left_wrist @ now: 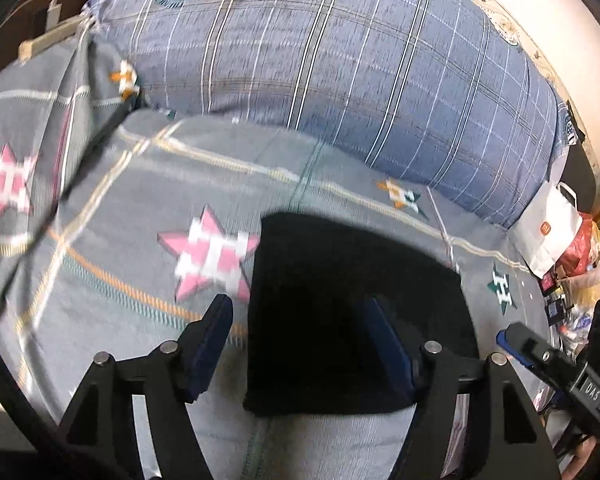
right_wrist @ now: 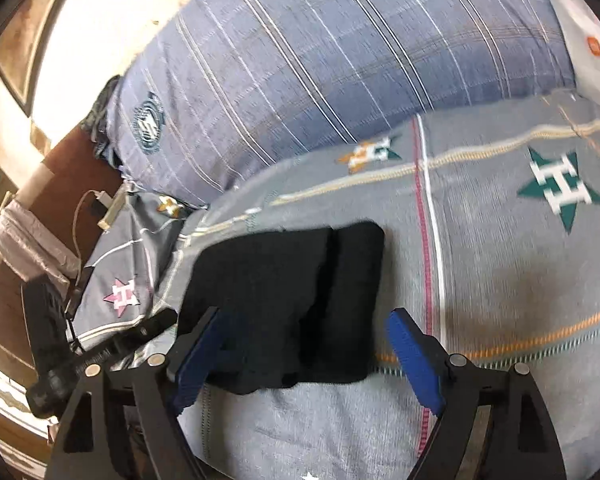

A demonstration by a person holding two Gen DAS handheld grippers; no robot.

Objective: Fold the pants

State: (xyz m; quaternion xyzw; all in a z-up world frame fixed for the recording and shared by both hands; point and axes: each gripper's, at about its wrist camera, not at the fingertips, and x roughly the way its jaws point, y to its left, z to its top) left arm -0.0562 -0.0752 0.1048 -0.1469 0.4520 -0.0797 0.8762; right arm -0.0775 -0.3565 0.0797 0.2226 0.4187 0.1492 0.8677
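The black pants (left_wrist: 340, 312) lie folded into a compact rectangle on the grey star-print bedsheet (left_wrist: 140, 208). In the left wrist view my left gripper (left_wrist: 300, 320) hangs open just above the pants. Its left finger is over the sheet beside the bundle and its right finger over the dark cloth. In the right wrist view the folded pants (right_wrist: 292, 300) show a lengthwise crease. My right gripper (right_wrist: 304, 320) is open over the near end, with blue pads (right_wrist: 412, 352) standing wide and nothing pinched between them. The right gripper's tip (left_wrist: 540, 356) shows at the right edge of the left wrist view.
A bulky blue plaid duvet (left_wrist: 340, 60) lies along the far side of the bed. A white paper bag (left_wrist: 548, 232) and a red bag stand at the bed's right end. A white charger with cable (left_wrist: 52, 12) rests by the headboard on the left.
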